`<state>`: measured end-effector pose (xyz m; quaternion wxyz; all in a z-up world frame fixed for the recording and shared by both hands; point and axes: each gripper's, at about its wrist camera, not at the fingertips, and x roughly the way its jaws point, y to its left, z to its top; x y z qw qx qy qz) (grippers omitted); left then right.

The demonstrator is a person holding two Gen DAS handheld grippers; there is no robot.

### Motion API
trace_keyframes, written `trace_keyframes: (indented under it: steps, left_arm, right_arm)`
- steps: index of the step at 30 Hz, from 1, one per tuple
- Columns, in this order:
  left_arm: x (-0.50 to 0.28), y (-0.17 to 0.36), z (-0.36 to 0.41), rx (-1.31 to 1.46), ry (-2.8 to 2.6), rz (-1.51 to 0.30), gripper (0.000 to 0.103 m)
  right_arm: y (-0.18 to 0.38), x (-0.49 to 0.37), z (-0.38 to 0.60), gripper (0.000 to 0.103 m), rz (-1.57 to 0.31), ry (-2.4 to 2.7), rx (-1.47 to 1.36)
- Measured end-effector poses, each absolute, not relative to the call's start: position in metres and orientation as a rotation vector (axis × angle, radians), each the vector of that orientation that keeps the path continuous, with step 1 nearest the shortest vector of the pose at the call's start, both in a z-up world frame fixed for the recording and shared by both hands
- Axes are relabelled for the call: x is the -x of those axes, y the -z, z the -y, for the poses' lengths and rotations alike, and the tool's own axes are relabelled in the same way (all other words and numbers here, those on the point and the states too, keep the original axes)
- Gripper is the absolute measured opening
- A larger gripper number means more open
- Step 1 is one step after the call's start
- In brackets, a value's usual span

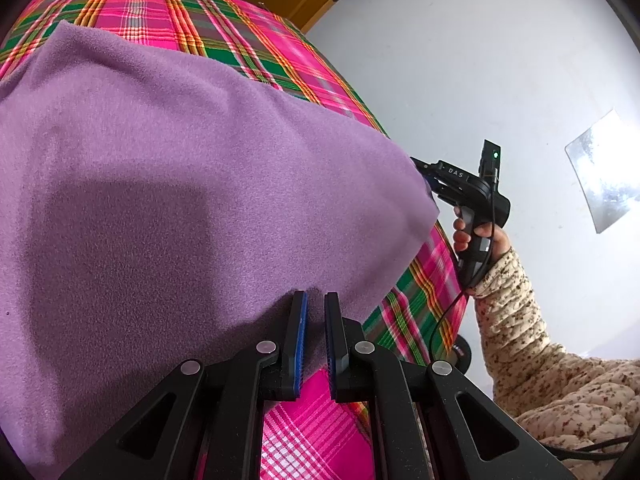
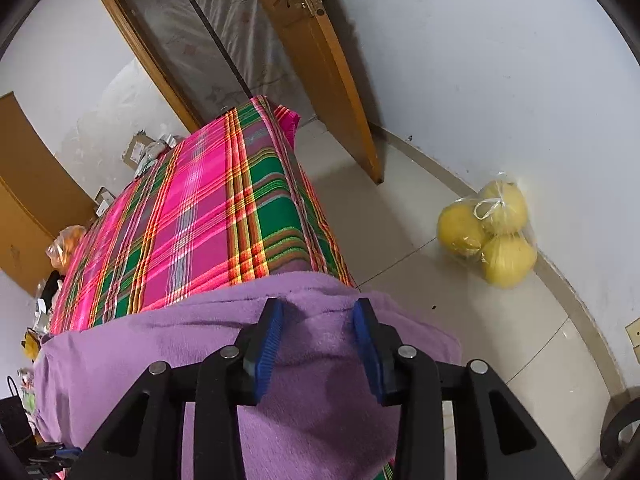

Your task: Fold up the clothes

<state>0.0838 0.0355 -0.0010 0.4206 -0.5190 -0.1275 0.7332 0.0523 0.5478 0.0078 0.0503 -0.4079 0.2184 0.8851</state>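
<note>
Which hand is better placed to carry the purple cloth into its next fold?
Probably the left: the left tongs are shut on the purple cloth, while the right tongs stand open over it.

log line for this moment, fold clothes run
stage: folding | cloth: purple fleece on plaid-covered table | left gripper: shut on fleece edge | right gripper: open, fleece between fingers, unpinched

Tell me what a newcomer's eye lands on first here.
The purple fleece spread over the near end of the table, against the loud pink-and-green plaid cloth beneath it. Then the bag of yellow fruit on the floor by the wall, right of the table.
</note>
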Motion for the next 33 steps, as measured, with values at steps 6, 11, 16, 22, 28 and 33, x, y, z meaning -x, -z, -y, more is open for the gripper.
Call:
trace_keyframes:
  steps: [6,11,16,22,28,33]
  left_arm:
    - [-0.086,0.003,-0.031,1.299,-1.835,0.319,0.008]
    - [-0.087,0.004,-0.030,1.297,-1.837,0.318,0.008]
    - [-0.089,0.004,-0.029,1.296,-1.841,0.323,0.008]
    - [-0.091,0.005,-0.028,1.295,-1.842,0.325,0.008]
    - [-0.091,0.005,-0.029,1.294,-1.842,0.331,0.008]
    - [-0.094,0.005,-0.027,1.294,-1.845,0.321,0.008]
  right_arm:
    - [-0.020,-0.051,-0.530,0.013,-0.437,-2.684,1.195]
    - [-0.032,-0.052,-0.527,0.009,-0.332,-2.669,1.104]
    - [-0.039,-0.044,-0.529,0.009,-0.326,-2.657,1.061]
    - [-0.023,-0.030,-0.533,0.014,-0.341,-2.553,1.191]
    - [-0.026,-0.048,-0.553,0.027,-0.503,-2.502,1.190]
    - [-0.020,-0.071,-0.550,0.027,-0.654,-2.595,1.137]
